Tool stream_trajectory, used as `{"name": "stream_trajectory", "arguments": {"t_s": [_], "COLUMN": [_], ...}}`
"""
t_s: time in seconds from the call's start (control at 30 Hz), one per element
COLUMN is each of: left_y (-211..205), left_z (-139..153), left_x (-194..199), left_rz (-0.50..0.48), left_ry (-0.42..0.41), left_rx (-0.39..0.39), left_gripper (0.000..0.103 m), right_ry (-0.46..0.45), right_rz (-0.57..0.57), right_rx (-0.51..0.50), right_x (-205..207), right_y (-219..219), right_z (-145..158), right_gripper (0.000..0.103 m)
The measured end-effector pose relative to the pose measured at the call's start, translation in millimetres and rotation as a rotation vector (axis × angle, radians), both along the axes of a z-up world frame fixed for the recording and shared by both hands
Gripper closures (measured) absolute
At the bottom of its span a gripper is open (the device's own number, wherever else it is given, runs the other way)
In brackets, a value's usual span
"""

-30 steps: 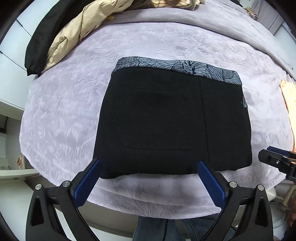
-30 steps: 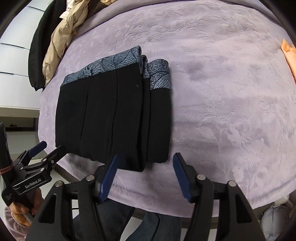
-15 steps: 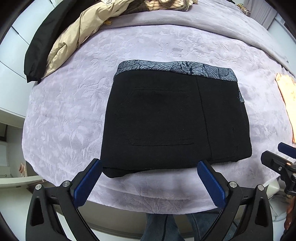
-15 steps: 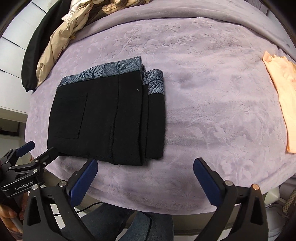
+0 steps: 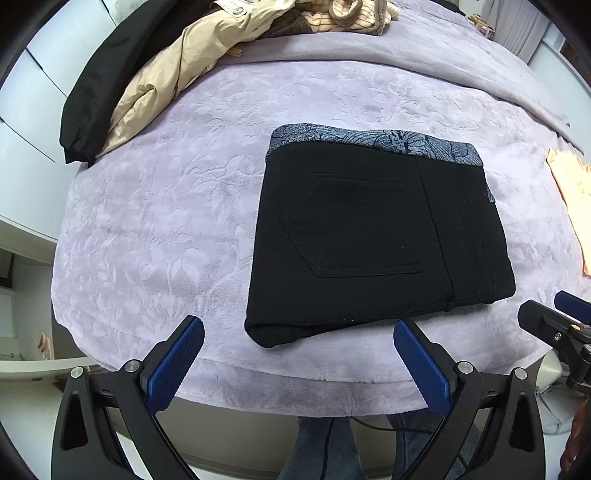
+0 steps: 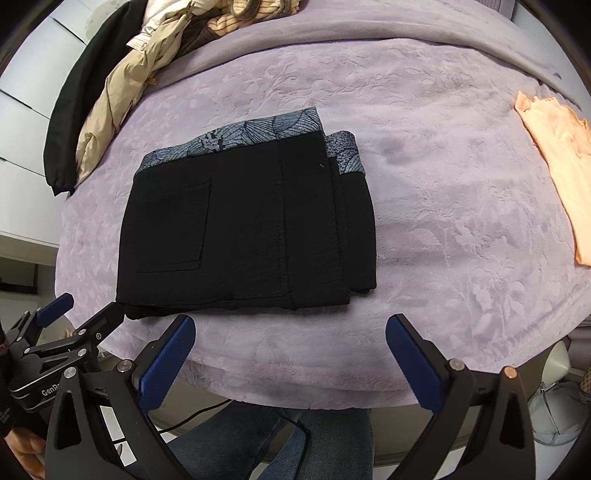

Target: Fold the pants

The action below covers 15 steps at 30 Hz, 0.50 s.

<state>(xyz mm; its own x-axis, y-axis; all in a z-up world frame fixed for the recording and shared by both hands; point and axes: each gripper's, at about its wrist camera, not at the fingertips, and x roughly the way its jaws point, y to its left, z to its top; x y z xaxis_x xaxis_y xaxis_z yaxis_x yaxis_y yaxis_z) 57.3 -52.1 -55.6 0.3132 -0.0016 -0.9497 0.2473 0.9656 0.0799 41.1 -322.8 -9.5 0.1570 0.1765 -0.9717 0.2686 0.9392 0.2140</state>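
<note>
The folded black pants with a grey patterned waistband (image 5: pixel 373 232) lay near the lavender embossed blanket's (image 5: pixel 155 229) front edge, beyond both the left gripper (image 5: pixel 298 363) and right gripper (image 6: pixel 290 363), whose jaws stood wide and empty.

You are facing a bed (image 5: pixel 155 206) covered by a lilac blanket (image 6: pixel 443 221) embossed with leaves, a plain grey cover (image 5: pixel 369 48) lying toward its far edge. White cabinet panels (image 5: pixel 33 122) stand past the left edge. Grey curtains (image 5: pixel 524 33) hang beyond the far right corner. The light is soft and even.
</note>
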Motion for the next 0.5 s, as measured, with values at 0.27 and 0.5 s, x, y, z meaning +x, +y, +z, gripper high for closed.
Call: {"name": "stream_trajectory", "arguments": {"t_s": [0.27, 0.5], "left_y": [5.4, 5.0], "left_z": [6.0, 12.2], "left_x": [-6.3, -10.0], "left_rz": [-0.012, -0.025], "left_ry": [-0.022, -0.05], "left_rx": [-0.022, -0.029], "left_gripper": [0.0, 0.0], "right_ry": [-0.011, -0.019], "right_rz": [-0.011, -0.016], "right_rx": [-0.029, -0.056], "right_x": [-6.8, -9.2], "right_y": [9.7, 10.1], "right_z": [11.4, 19.6], "right_gripper": [0.0, 0.0]}}
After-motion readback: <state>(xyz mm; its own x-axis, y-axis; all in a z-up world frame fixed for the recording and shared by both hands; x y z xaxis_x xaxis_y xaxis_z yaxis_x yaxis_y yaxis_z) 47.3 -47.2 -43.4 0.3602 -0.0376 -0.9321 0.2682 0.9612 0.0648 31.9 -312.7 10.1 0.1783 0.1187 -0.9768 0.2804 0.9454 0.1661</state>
